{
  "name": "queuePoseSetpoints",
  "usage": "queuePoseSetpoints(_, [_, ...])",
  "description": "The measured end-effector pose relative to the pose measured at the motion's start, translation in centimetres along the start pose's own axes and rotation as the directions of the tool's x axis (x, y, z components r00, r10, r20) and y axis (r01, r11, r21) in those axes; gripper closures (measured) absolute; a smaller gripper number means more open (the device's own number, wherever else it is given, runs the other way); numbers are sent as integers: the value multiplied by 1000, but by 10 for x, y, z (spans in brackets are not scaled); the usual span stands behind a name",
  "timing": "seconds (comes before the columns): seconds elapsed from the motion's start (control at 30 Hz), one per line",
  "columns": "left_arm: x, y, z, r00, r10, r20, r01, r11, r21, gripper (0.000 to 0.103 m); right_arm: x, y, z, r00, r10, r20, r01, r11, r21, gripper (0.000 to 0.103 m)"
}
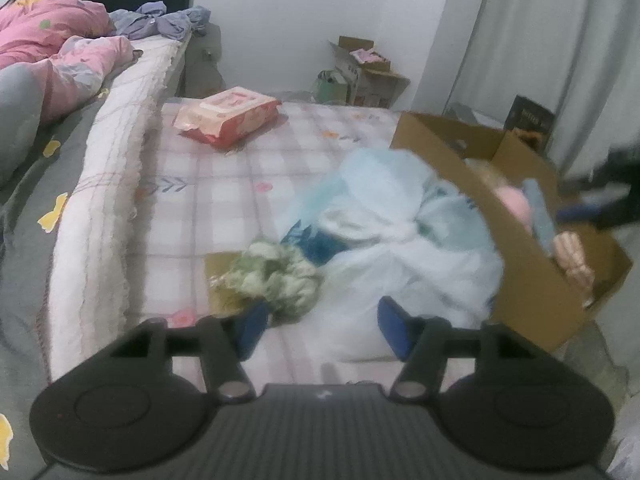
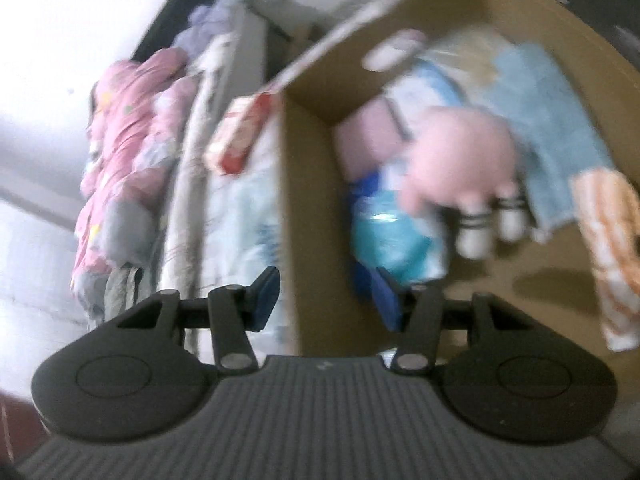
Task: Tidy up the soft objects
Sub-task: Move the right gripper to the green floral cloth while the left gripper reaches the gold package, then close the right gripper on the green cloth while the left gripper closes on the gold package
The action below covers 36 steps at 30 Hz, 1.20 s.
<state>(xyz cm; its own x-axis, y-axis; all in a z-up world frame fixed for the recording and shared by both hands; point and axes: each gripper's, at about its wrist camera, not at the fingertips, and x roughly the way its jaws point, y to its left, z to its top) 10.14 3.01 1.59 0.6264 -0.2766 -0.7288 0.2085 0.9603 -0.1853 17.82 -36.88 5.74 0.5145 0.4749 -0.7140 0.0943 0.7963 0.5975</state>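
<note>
From left to right on the checked mattress (image 1: 224,184) lie one pink quilt (image 1: 60,52), one red-and-pink packet (image 1: 228,116), one green fluffy bundle (image 1: 276,276), one pale blue blanket (image 1: 400,232), then one cardboard box (image 1: 532,280) holding one pink plush toy (image 2: 460,164), one blue towel (image 2: 548,132) and an orange-patterned cloth (image 2: 612,248) cut off at the edge. The left gripper (image 1: 320,328) hangs with jaws spread and empty over the near edge of the blanket. The right gripper (image 2: 326,300) is likewise spread, straddling the box wall without pinching it; the right view is badly blurred, so the box's other contents are hard to make out.
</note>
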Motion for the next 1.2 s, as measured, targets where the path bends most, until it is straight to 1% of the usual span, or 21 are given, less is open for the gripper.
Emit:
queuePoseSetpoints(0.1, [9,7,-9,999,33,-9,-33,999,17,39,24,40,0,998,27,-60,-33,995,-97,49])
queuePoseSetpoints(0.17, [18,13,-13,998,59,-12,-59,998,23,39,47,70,-4,995,3,-101,-22,982,-188,44])
queuePoseSetpoints(0.23, [26,20,-14,997,83,-11,-82,996,25,39,73,102,-11,989,-40,-146,-4,957,-290,40])
queuePoseSetpoints(0.3, [32,25,-13,995,96,-4,-96,995,31,39,106,133,-17,977,-69,-204,-14,925,-381,37])
queuePoseSetpoints(0.4, [41,32,-10,993,119,4,-119,992,45,40,149,170,-21,957,-103,-271,-39,880,-473,33])
queuePoseSetpoints(0.47, [46,38,-8,992,125,9,-125,991,50,42,180,190,-21,941,-134,-310,-50,852,-521,29])
queuePoseSetpoints(0.53, [51,44,-8,993,116,-6,-116,993,38,43,208,202,-20,925,-159,-346,-60,836,-546,28])
queuePoseSetpoints(0.7, [57,53,-13,996,87,-31,-87,996,13,45,276,221,-24,879,-234,-416,-67,802,-593,28])
queuePoseSetpoints(0.8, [61,56,-15,996,80,-43,-80,997,6,45,310,219,-30,850,-282,-445,-52,796,-603,27])
queuePoseSetpoints(0.87, [63,57,-15,996,77,-50,-77,997,5,45,321,217,-36,837,-301,-457,-47,792,-608,27])
queuePoseSetpoints(0.93, [65,58,-14,995,77,-56,-77,997,8,44,323,214,-37,834,-301,-463,-50,794,-606,27])
queuePoseSetpoints(1.03, [70,60,-12,995,74,-66,-73,997,6,42,319,208,-33,835,-285,-470,-61,802,-595,32])
queuePoseSetpoints(1.07, [71,60,-10,995,72,-68,-72,997,6,41,319,207,-31,836,-285,-470,-61,802,-594,39])
queuePoseSetpoints(1.1, [73,61,-9,995,73,-69,-72,997,6,41,318,205,-30,837,-290,-463,-53,800,-598,43])
queuePoseSetpoints(1.13, [74,60,-8,995,75,-72,-74,997,9,41,319,203,-29,838,-294,-461,-49,800,-599,50])
queuePoseSetpoints(1.17, [76,60,-6,994,76,-73,-75,997,12,40,321,200,-28,837,-291,-463,-50,803,-594,55])
queuePoseSetpoints(1.2, [77,59,-5,994,77,-74,-76,997,16,39,321,198,-27,839,-288,-462,-48,806,-590,58])
